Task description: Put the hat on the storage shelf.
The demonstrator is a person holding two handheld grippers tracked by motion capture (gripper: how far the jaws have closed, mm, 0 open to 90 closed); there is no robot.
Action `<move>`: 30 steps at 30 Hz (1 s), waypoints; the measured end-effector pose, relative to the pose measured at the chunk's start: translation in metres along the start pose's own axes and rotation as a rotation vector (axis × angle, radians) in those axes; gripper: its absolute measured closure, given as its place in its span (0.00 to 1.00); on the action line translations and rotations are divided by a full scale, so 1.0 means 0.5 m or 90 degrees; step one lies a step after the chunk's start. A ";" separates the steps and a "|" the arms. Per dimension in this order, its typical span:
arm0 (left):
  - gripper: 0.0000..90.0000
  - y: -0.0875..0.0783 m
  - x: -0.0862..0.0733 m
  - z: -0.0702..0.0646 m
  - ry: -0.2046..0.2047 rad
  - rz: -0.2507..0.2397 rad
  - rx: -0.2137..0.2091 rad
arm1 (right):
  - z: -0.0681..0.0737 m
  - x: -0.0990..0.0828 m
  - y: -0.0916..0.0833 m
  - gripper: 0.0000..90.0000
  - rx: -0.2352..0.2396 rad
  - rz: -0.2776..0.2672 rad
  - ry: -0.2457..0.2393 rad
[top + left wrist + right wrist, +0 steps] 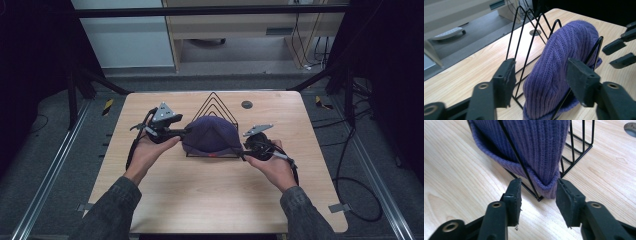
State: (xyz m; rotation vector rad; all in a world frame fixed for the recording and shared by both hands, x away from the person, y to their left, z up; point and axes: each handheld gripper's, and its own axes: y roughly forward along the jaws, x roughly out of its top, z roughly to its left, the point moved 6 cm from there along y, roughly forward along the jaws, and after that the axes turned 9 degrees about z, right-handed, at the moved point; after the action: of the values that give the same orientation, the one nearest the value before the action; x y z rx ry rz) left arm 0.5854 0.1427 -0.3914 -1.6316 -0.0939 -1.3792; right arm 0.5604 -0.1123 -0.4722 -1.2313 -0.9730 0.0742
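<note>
Spreading across most of the high view, the pale wood-grain tabletop [210, 195] has its near edge cut off by the frame and partly covered by two grey sleeves. Near its middle stands a black wire rack of upright triangular dividers [216, 102]; its front wires are hidden by a purple ribbed knit hat [210, 136] draped over them, the brim reaching down to the tabletop. How many dividers the hat covers cannot be made out. The left tool [184, 132], held in the left hand [147, 152], sits at the hat's left side; in the left gripper view its jaws stand wide apart around the hat's end and one wire, not pressing it. The right tool [243, 152], in the right hand [275, 170], is at the hat's lower right corner; its jaws stand open on either side of the brim corner. A small dark round disc [246, 104] lies behind the rack, too small to identify.
</note>
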 end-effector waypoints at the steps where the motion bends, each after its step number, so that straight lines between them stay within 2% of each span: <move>1: 0.41 -0.006 -0.001 -0.001 -0.003 -0.005 -0.001 | 0.001 0.001 -0.004 0.55 -0.001 -0.006 -0.001; 8: 0.22 -0.043 -0.019 -0.014 -0.020 0.008 0.009 | 0.011 0.012 -0.052 0.36 -0.019 -0.058 0.010; 13: 0.13 -0.054 -0.035 -0.031 -0.027 0.025 -0.006 | 0.025 0.017 -0.082 0.23 -0.018 -0.095 0.027; 19: 0.08 -0.078 -0.053 -0.065 -0.027 0.037 -0.022 | 0.052 0.012 -0.132 0.18 -0.018 -0.136 0.022; 21: 0.05 -0.090 -0.068 -0.079 -0.019 0.041 -0.024 | 0.062 0.004 -0.146 0.15 -0.016 -0.151 0.020; 25: 0.04 -0.109 -0.094 -0.094 -0.016 0.051 -0.036 | 0.075 -0.015 -0.153 0.12 -0.017 -0.154 0.017; 30: 0.05 -0.126 -0.136 -0.091 -0.007 0.070 -0.031 | 0.083 -0.050 -0.148 0.08 -0.003 -0.140 0.006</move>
State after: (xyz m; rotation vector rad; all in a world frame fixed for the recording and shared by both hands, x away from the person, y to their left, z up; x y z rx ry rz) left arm 0.4911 0.1785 -0.4122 -1.6591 0.0224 -1.2979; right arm 0.4857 -0.1227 -0.4267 -1.1221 -1.0952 -0.1061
